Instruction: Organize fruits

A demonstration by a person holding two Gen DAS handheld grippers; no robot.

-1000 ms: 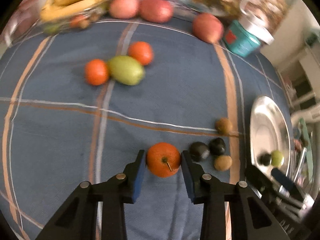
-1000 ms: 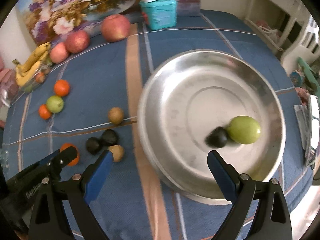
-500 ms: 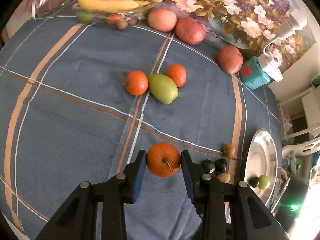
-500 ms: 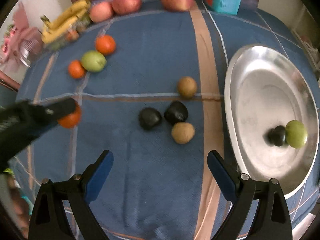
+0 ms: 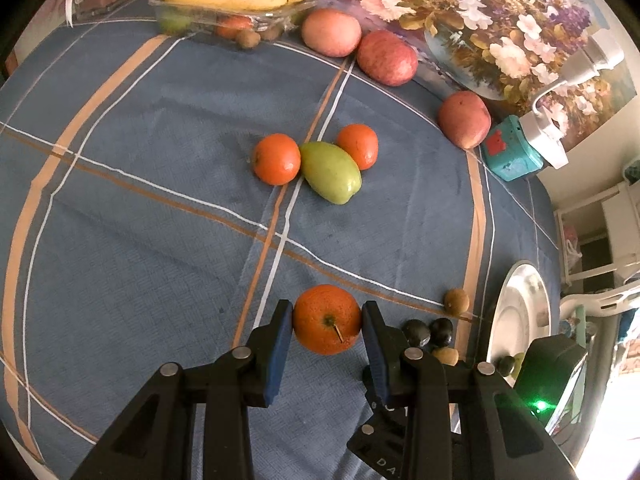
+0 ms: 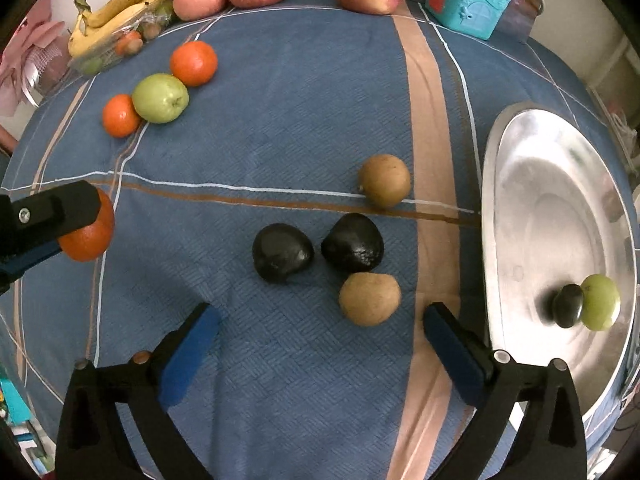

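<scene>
With the left gripper (image 5: 327, 326) clamped on an orange (image 5: 327, 319), the right gripper (image 6: 320, 330), fingers just spread wide and empty, could knock the near kiwi (image 6: 369, 298) rolling.

Blue plaid tablecloth (image 6: 312, 92), floral painting (image 5: 500, 36), white shelving (image 5: 600, 224).

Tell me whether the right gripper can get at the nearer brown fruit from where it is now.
Probably yes. The right gripper is open and empty, its jaws wide and aimed down at the cloth, with the nearer brown fruit just ahead of them. Only the dark fruit touching its far side crowds it.
</scene>
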